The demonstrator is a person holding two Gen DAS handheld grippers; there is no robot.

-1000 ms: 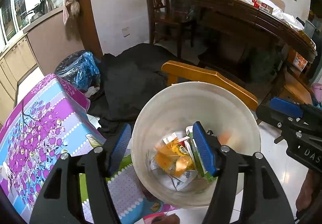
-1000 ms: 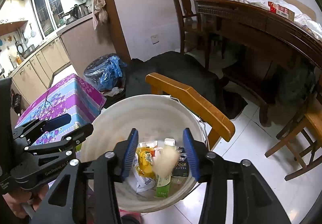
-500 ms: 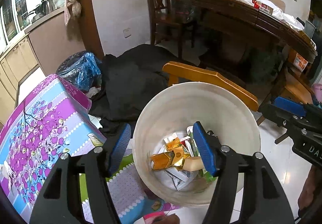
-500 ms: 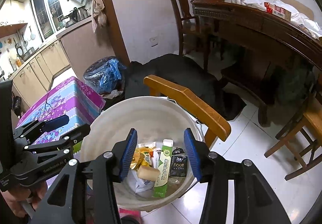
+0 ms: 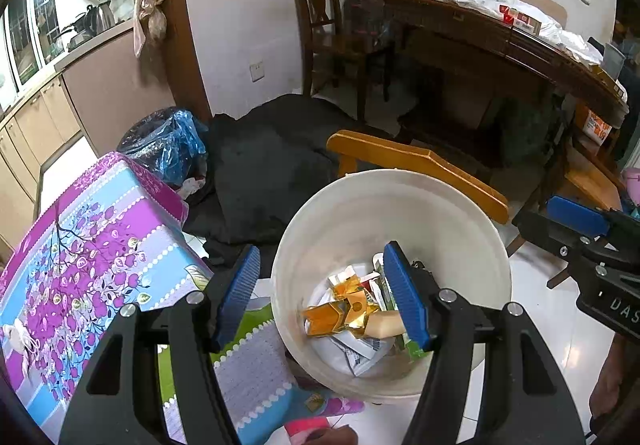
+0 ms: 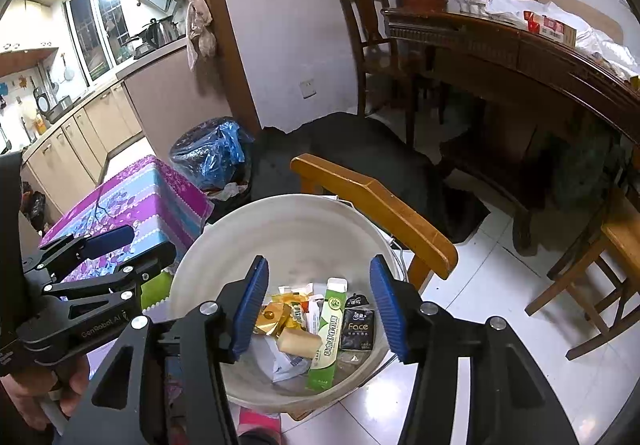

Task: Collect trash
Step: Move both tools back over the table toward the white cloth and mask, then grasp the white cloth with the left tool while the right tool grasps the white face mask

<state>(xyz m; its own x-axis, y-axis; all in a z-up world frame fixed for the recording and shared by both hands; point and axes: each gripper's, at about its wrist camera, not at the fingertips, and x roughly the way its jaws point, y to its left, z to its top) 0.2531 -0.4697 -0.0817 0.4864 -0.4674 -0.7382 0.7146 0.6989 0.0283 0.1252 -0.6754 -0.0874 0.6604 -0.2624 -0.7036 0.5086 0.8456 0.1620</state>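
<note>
A white plastic bucket (image 5: 472,245) (image 6: 288,229) stands on the floor below both grippers. It holds trash: gold wrappers (image 5: 340,315) (image 6: 276,319), a pale yellow block (image 6: 300,341) (image 5: 384,325), a green carton (image 6: 330,333), a black "Face" pack (image 6: 357,329) and white paper (image 6: 286,363). My left gripper (image 5: 320,295) is open and empty over the bucket's left rim. My right gripper (image 6: 320,311) is open and empty above the trash.
A table with a purple and blue flowered cloth (image 5: 92,241) (image 6: 140,197) is at the left. A yellow wooden chair back (image 5: 416,165) (image 6: 372,197) stands behind the bucket. A blue bin bag (image 5: 168,141), a black cloth (image 5: 272,153) and a dark wooden table (image 5: 500,41) lie beyond.
The pale yellow block fell from between my right gripper's fingers into the bucket and now lies on the trash. Both grippers stay open, nearly still.
</note>
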